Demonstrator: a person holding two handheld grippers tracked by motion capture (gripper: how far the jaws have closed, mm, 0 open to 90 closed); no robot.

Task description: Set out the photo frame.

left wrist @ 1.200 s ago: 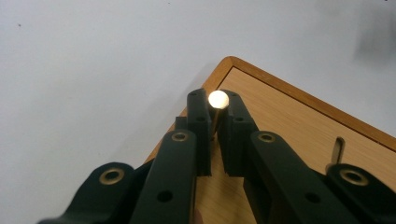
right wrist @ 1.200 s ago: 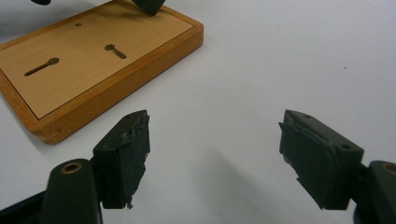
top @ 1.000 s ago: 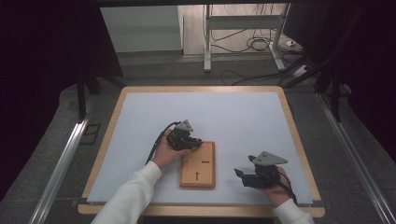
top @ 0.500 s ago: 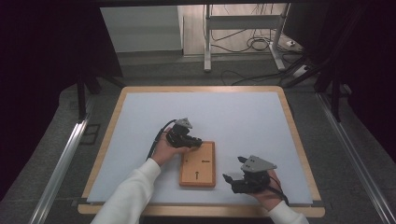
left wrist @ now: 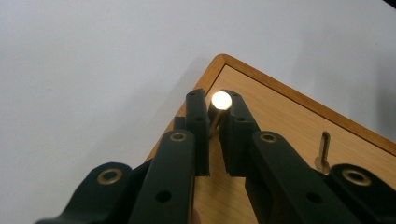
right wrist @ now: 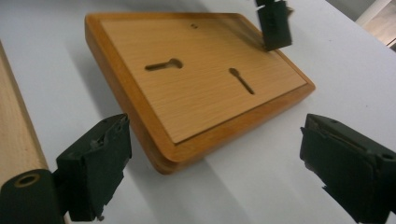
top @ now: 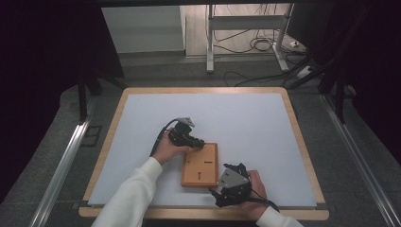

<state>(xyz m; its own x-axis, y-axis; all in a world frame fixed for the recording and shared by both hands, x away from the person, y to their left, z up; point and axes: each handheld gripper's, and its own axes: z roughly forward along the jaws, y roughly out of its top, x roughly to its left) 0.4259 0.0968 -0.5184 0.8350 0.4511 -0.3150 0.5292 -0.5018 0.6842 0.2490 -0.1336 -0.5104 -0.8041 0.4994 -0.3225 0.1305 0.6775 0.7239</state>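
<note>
High view: one flat rectangular wooden board (top: 200, 164) lies between the two grippers, work barely begun.

Left gripper view: left gripper (left wrist: 214, 106) clamps one small brass round-headed pin (left wrist: 220, 101) over the board's corner.

Right gripper view: right gripper (right wrist: 212, 163), jaws just widening and empty, faces the board's near corner; two keyhole slots (right wrist: 163, 65) wait ahead.

High view overhead; gripper views (close) share the wooden board (top: 200, 164).

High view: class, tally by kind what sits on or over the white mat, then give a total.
Wooden board: 1
Grippers, left gripper and right gripper: 2
Brass pin in the left gripper's jaws: 1
Total: 4
</note>
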